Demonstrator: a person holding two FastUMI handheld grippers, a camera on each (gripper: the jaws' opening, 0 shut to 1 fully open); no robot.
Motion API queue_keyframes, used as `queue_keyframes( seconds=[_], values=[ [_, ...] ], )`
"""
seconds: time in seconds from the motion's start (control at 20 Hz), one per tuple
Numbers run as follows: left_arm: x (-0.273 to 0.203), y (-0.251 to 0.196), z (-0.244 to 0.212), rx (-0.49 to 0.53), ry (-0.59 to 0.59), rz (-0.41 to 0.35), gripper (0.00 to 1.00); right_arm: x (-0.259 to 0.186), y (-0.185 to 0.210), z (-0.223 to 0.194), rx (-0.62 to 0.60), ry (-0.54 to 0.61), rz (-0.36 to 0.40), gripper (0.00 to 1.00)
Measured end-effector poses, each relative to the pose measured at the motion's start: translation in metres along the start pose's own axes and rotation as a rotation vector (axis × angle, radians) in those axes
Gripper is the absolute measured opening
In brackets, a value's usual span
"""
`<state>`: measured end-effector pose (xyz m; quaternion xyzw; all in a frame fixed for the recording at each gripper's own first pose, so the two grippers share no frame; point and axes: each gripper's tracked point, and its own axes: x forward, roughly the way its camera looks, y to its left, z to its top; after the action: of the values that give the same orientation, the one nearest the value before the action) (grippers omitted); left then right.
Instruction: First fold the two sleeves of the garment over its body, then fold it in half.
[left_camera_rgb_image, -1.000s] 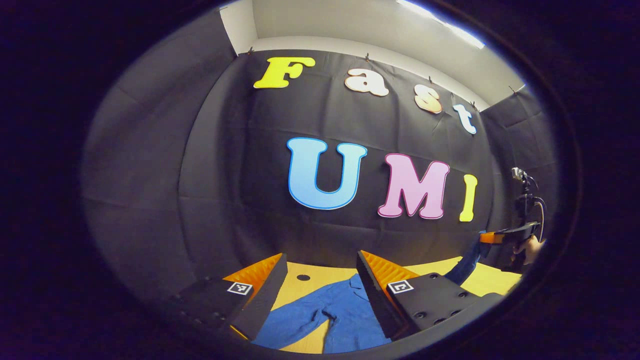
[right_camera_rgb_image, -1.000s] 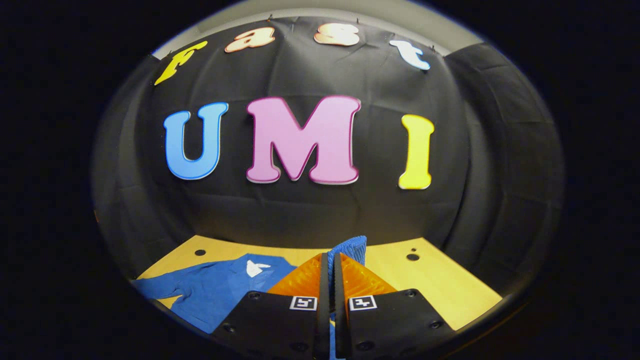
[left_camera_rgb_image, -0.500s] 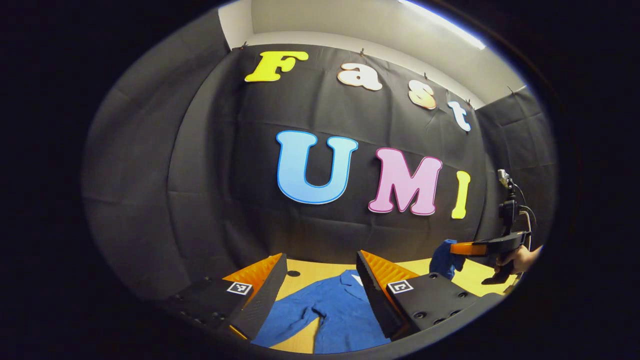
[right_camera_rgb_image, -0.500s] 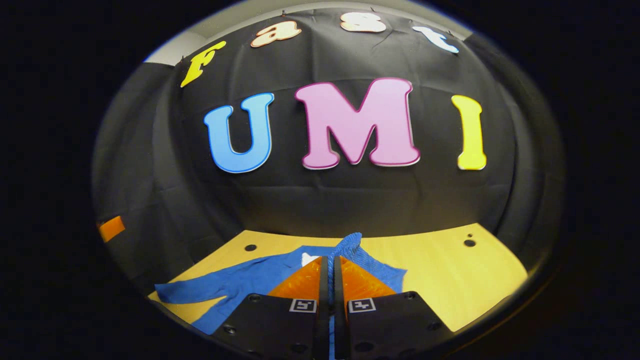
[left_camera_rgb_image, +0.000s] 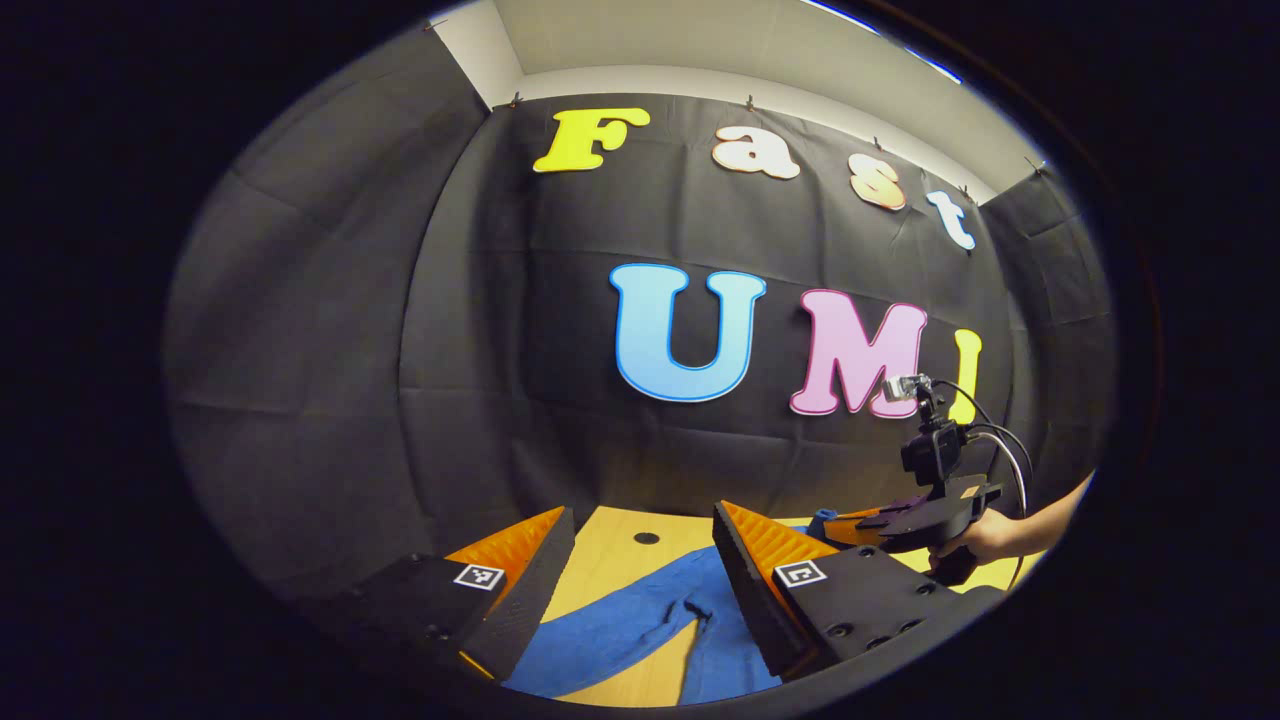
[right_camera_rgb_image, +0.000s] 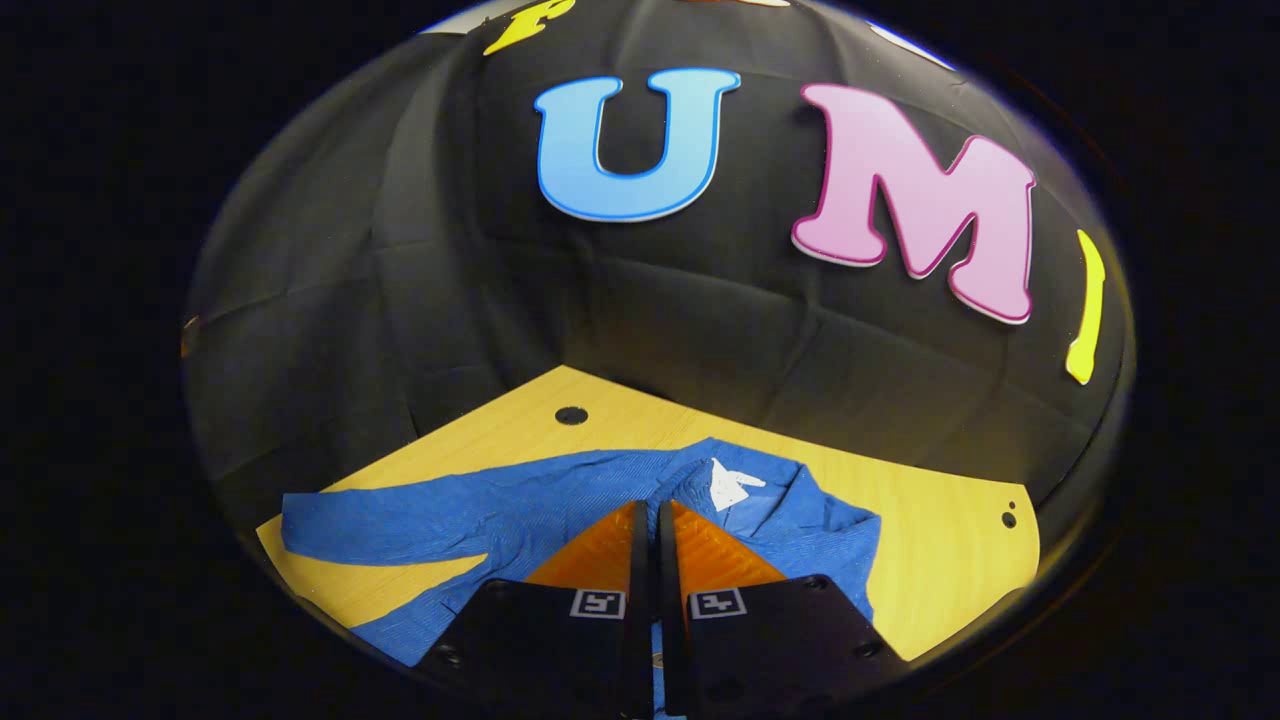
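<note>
Two hand-held grippers, left hand-held gripper (left_camera_rgb_image: 640, 570) spread above blue garment (right_camera_rgb_image: 560, 500), right hand-held gripper (right_camera_rgb_image: 652, 520) pinching its sleeve (right_camera_rgb_image: 655, 670)

One blue garment (right_camera_rgb_image: 560, 500) lies on one wooden table (right_camera_rgb_image: 940, 540), with one white neck label (right_camera_rgb_image: 730, 484). Two grippers are counted: the left gripper (left_camera_rgb_image: 640, 560) and the right gripper (right_camera_rgb_image: 652, 530). One hand (left_camera_rgb_image: 985, 540) is visible. Three round holes mark the tabletop.

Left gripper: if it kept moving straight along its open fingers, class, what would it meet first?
Probably the black cloth wall: the left gripper points just above the blue garment and wooden table, though depth is unclear.
</note>
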<state>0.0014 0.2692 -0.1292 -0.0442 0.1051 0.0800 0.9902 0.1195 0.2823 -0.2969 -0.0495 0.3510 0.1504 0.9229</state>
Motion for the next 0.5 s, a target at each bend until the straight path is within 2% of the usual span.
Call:
queue_keyframes(
  seconds=[0.25, 0.35, 0.4, 0.45, 0.5],
  values=[
    [0.007, 0.023, -0.023, -0.011, 0.056, 0.048, 0.80, 0.029, 0.050, 0.004, 0.021, 0.025, 0.126, 0.12],
    [0.010, 0.032, -0.035, 0.004, 0.086, 0.060, 0.81, 0.021, 0.057, 0.019, 0.038, -0.015, 0.145, 0.64],
    [0.013, 0.037, -0.040, 0.014, 0.101, 0.069, 0.80, 0.016, 0.052, 0.023, 0.031, -0.032, 0.123, 0.89],
    [0.016, 0.043, -0.047, 0.021, 0.117, 0.077, 0.80, 0.007, 0.046, 0.030, 0.032, -0.052, 0.113, 0.87],
    [0.018, 0.049, -0.054, 0.023, 0.139, 0.086, 0.80, 0.001, 0.041, 0.035, 0.040, -0.067, 0.109, 0.98]
  ],
)
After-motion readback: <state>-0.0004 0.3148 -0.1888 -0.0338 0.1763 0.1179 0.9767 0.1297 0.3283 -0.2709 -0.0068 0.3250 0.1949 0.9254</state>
